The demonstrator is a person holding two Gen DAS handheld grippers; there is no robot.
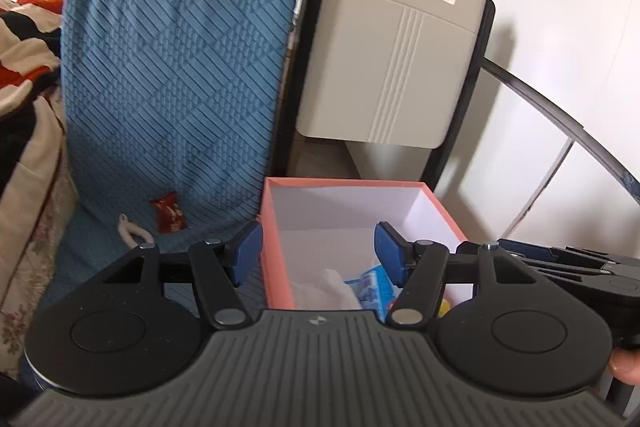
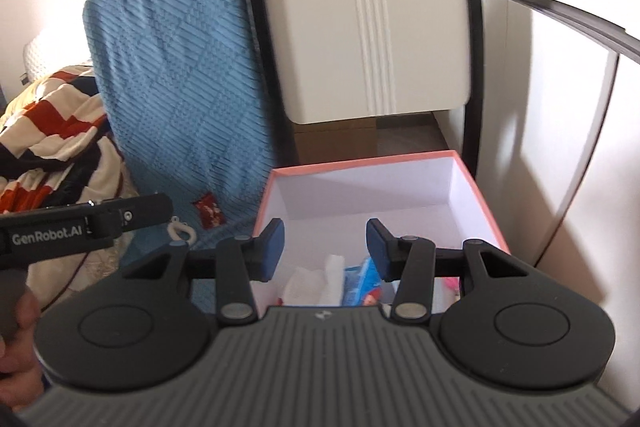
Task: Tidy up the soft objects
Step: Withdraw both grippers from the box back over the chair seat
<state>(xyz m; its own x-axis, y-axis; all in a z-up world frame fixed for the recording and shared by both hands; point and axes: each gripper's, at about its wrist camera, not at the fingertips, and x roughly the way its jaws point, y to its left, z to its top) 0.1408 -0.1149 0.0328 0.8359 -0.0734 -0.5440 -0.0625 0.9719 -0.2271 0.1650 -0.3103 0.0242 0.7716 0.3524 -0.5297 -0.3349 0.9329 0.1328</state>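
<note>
A pink box (image 1: 273, 227) with a white inside stands on the blue-covered seat. It also shows in the right wrist view (image 2: 484, 203). Inside lie a white cloth (image 1: 332, 289) (image 2: 316, 281) and a blue packet (image 1: 370, 283) (image 2: 360, 281). My left gripper (image 1: 318, 253) is open and empty, hovering over the box's near left edge. My right gripper (image 2: 325, 247) is open and empty over the box. A small red pouch (image 1: 169, 215) (image 2: 209, 213) and a white clip (image 1: 134, 233) (image 2: 182, 229) lie on the blue cover left of the box.
A blue quilted cushion (image 1: 176, 67) (image 2: 176, 67) leans upright at the back. A beige panel with a handle slot (image 1: 392, 63) (image 2: 368, 39) stands behind the box. A red, white and black blanket (image 1: 24, 27) (image 2: 52, 131) is heaped at left. A white wall is at right.
</note>
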